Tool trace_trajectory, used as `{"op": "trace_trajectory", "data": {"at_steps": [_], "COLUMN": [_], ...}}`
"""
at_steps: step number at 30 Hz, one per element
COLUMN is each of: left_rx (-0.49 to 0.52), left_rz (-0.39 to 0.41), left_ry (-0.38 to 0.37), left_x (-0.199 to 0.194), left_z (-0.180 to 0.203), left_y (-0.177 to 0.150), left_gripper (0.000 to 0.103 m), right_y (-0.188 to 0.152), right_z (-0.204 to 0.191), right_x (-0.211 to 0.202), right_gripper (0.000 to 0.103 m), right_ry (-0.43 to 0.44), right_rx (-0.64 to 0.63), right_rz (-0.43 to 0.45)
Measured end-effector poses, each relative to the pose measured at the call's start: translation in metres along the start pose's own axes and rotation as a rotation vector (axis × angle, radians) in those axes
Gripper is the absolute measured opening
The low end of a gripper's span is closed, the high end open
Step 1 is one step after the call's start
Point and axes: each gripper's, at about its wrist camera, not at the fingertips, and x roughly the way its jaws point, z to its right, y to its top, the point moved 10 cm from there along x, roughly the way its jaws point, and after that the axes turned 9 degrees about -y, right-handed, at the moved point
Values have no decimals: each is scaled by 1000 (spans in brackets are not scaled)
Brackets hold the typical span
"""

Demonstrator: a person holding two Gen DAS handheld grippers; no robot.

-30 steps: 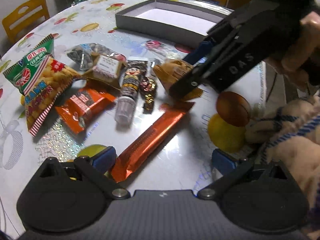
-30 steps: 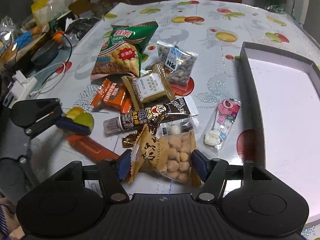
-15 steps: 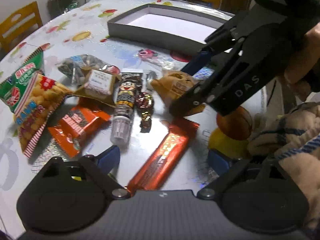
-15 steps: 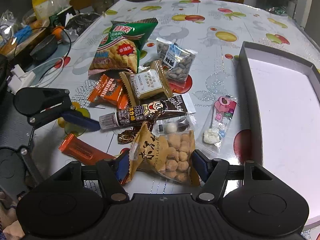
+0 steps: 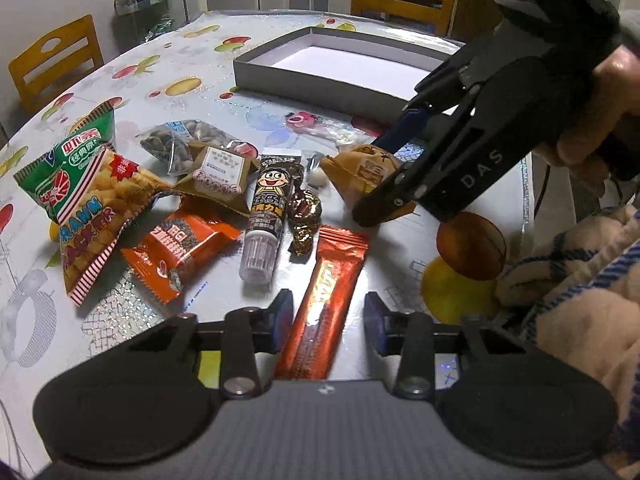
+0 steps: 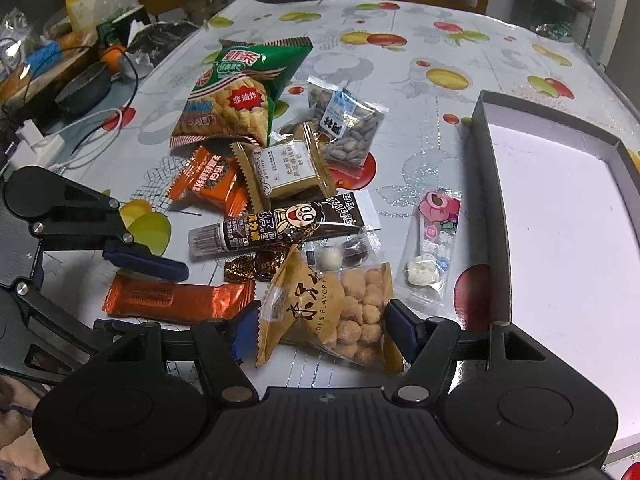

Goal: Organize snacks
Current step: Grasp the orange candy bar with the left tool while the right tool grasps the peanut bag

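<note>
- Box (image 6: 560,208) holds nothing; every snack lies on the bench (image 6: 440,32).
- Left gripper (image 5: 326,320), jaws just closing, brackets the orange bar (image 5: 324,304), gap visible.
- Right gripper (image 6: 320,332) brackets the peanut bag (image 6: 340,312); contact unclear.

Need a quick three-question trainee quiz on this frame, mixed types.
1. Which snack lies between the fingers of the left gripper? A) orange-red bar B) green cracker bag C) seed packet
2. True or false: the grey box already holds snacks.
3. Fill in: the right gripper straddles the ____ bag.

Key: 1 A, jaws just closing around it. 2 false. 3 peanut bag.
</note>
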Motion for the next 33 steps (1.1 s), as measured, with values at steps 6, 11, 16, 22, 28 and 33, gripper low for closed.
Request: {"op": "trace_trajectory", "data": {"at_steps": [6, 11, 16, 22, 28, 33], "left_rx": [-20, -43, -74, -104, -118, -122], "left_rz": [11, 17, 29, 36, 43, 59], "left_ry": [-4, 3, 16, 10, 22, 30], "left_x": [-1, -1, -3, -4, -6, -7], "left_z": [4, 2, -1, -4, -6, -7], "left_y": [-1, 0, -1, -1, -1, 3], "left_gripper": [27, 27, 19, 17, 17, 17], "right_y": [-2, -2, 0, 0, 1, 3], "right_z": [0, 1, -2, -8, -4, -1], "right_x": [5, 5, 2, 6, 8, 6], "right_gripper": [70, 69, 70, 76, 63, 57], "right_ry": [-7, -8, -39, -54, -23, 11], "right_rx": [-4, -7, -76, -134, -94, -62], "right_rz": [-7, 4, 33, 41, 53, 59]}}
